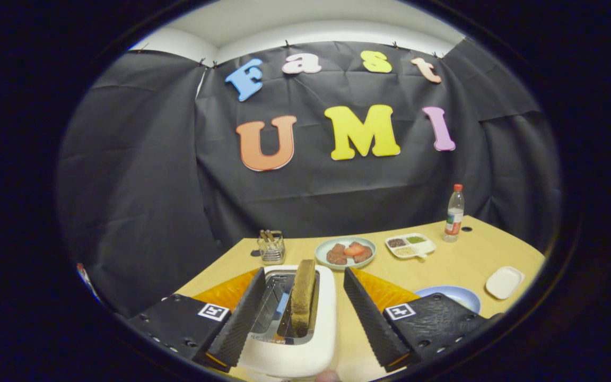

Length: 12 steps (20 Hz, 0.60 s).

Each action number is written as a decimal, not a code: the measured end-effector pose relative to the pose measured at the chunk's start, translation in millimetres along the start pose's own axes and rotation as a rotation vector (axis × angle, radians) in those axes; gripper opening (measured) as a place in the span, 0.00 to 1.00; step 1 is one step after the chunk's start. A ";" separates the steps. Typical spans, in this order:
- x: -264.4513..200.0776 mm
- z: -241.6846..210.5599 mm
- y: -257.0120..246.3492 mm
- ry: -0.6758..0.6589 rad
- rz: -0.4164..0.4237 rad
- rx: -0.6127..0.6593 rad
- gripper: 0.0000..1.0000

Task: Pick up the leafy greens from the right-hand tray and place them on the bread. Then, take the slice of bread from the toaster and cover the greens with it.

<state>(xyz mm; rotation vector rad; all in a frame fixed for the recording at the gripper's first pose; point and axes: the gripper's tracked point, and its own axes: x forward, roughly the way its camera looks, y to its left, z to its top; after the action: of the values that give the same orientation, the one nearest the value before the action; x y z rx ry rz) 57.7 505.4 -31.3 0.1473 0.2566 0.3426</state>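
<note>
Gripper view
Gripper [300,310]: its two fingers stand wide apart, pressing on nothing, one on each side of the toaster's top.
Left finger [244,313]: lies along the toaster's left edge; whether it touches the casing I cannot tell.
Right finger [366,313]: stands just to the right of the toaster, over bare table.
Toaster [289,339]: white, with two slots in its top, standing on the table between the fingers and close below the camera.
Slice of bread [304,294]: brown, upright in the right-hand slot, its upper part sticking out above the toaster, between the two fingers and touched by neither.
Left slot [271,307]: only wire guides show inside.
Table [443,265]: light wood, running from the toaster back to the black cloth wall.
Wire holder [271,246]: beyond the left finger, near the far edge of the table, with a few sticks standing in it.
Round plate [346,251]: pale, beyond the toaster, holding brownish pieces and one red-orange piece.
Divided tray [410,245]: white, just right of the round plate, with dark, green and pale contents in separate sections; whether the green is the leafy greens is too small to tell.
Bottle [454,213]: clear with a red cap, upright behind the tray.
Blue plate [456,296]: beyond the right finger, partly hidden by it.
Small white dish [504,282]: near the table's right edge, right of the blue plate.
</note>
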 end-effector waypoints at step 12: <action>18.3 -8.4 -4.7 0.065 0.018 0.042 0.08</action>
<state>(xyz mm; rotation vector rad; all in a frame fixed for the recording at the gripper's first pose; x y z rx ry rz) 73.6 508.3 -44.3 0.1799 0.3275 0.3606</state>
